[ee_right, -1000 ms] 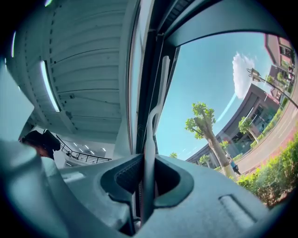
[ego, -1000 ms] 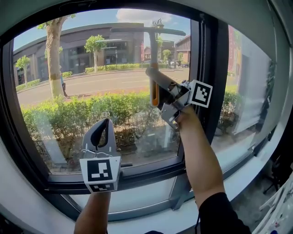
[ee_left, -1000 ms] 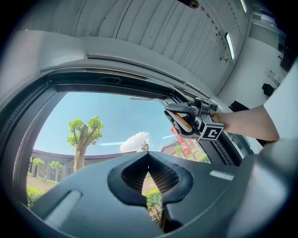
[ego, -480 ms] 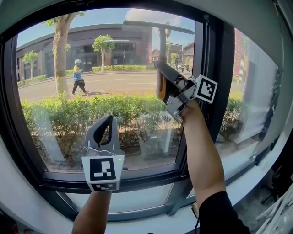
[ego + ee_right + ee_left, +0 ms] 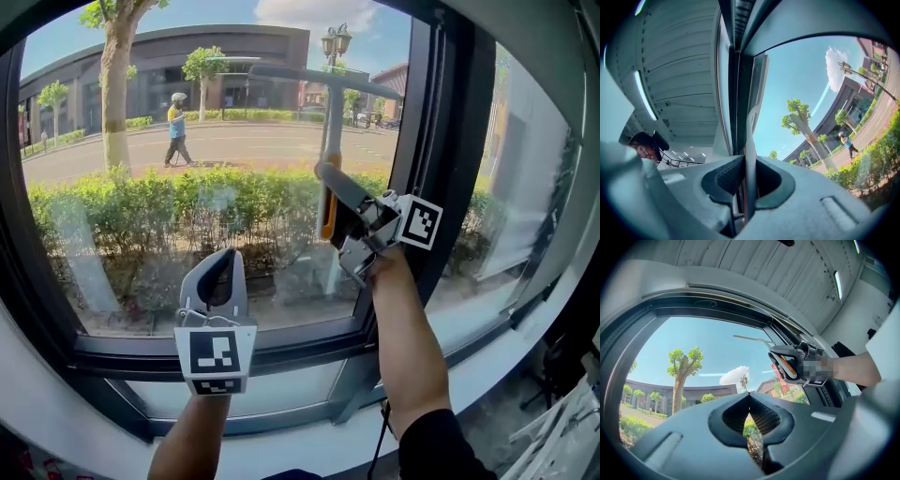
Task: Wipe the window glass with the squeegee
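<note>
**Head view: squeegee held high on the pane, clamped by the right gripper**

The squeegee [image 5: 330, 131] stands upright against the right part of the window glass [image 5: 187, 187], just beside the dark window frame [image 5: 441, 141]. Its crossbar blade lies level near the top of the pane. Whether the rubber edge actually presses on the glass cannot be told from here. The right gripper [image 5: 325, 180] grips the tool low down, at the orange-trimmed handle, with the arm raised.

In the right gripper view the jaws are pressed onto the narrow handle from both sides. The squeegee [image 5: 750, 140] runs straight up between them.

The left gripper [image 5: 222, 261] hangs lower, near the sill and well apart from the tool. In its own view the left gripper [image 5: 749, 398] has its tips together with nothing between them, only the street showing beyond.

By the look of it, the squeegee is light and rigid along its shaft, with a soft, flexible blade edge. The handle is the sensible place to hold it, as it is held now. With the blade well above the grip, it will probably lever against the jaws, so the handle could twist or slip under uneven pressure. A firm clamp and an even, flat pull should keep the edge sealed to the glass.
</note>
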`<state>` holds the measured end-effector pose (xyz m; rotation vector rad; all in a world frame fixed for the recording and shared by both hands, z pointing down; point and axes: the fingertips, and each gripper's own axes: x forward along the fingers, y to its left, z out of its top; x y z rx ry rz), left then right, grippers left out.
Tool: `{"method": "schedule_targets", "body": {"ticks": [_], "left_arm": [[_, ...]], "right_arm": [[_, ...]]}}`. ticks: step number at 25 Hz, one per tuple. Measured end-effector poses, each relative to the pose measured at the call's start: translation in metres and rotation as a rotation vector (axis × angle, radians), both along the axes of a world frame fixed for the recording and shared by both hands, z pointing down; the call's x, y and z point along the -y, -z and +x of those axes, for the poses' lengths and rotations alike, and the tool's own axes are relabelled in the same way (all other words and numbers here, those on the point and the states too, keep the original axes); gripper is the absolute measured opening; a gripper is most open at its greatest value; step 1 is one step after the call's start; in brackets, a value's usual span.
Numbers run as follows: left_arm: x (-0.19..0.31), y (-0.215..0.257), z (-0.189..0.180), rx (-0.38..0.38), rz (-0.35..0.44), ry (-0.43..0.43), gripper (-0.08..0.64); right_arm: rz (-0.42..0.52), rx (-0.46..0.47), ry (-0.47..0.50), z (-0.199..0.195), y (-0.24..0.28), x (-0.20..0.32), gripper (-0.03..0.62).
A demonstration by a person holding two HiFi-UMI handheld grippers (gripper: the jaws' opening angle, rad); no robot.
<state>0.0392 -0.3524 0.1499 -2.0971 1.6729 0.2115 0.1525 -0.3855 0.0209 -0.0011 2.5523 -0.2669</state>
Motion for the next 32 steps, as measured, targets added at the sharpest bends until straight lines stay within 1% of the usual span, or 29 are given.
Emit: {"method": "schedule_targets", "body": {"ticks": [3, 7, 11, 13, 16, 21, 23, 25, 27, 29, 32], "left_arm": [[0.009, -0.019, 0.004, 0.001, -0.029, -0.026, 0.006], [0.017, -0.036, 0.009, 0.003, -0.066, -0.040, 0.006], [0.020, -0.046, 0.014, 0.008, -0.092, -0.050, 0.006], [0.022, -0.050, 0.011, 0.010, -0.097, -0.051, 0.006], [0.025, -0.054, 0.001, 0.007, -0.097, -0.035, 0.008], [0.025, -0.062, -0.002, -0.003, -0.089, 0.012, 0.006], [0.017, -0.057, -0.006, 0.009, -0.087, 0.041, 0.006], [0.007, -0.049, -0.019, 0.012, -0.075, 0.075, 0.006], [-0.004, -0.042, -0.044, -0.005, -0.061, 0.097, 0.006], [-0.017, -0.034, -0.081, -0.011, -0.046, 0.134, 0.006], [-0.037, -0.017, -0.148, -0.004, -0.020, 0.203, 0.006]], "right_arm": [[-0.035, -0.011, -0.003, -0.001, -0.034, 0.000, 0.044], [-0.072, -0.015, -0.014, -0.001, -0.070, 0.001, 0.044], [-0.090, -0.014, -0.024, 0.001, -0.091, 0.002, 0.046], [-0.089, -0.017, -0.029, -0.003, -0.095, 0.003, 0.046], [-0.063, -0.030, -0.047, -0.013, -0.095, 0.001, 0.046], [0.022, -0.062, -0.106, -0.015, -0.093, -0.008, 0.044], [0.056, -0.060, -0.114, -0.019, -0.083, -0.018, 0.044], [0.074, -0.058, -0.096, -0.035, -0.074, -0.032, 0.044], [0.092, -0.071, -0.090, -0.060, -0.071, -0.043, 0.044], [0.105, -0.071, -0.073, -0.094, -0.068, -0.055, 0.044], [0.115, -0.047, -0.036, -0.153, -0.057, -0.070, 0.044]]}}
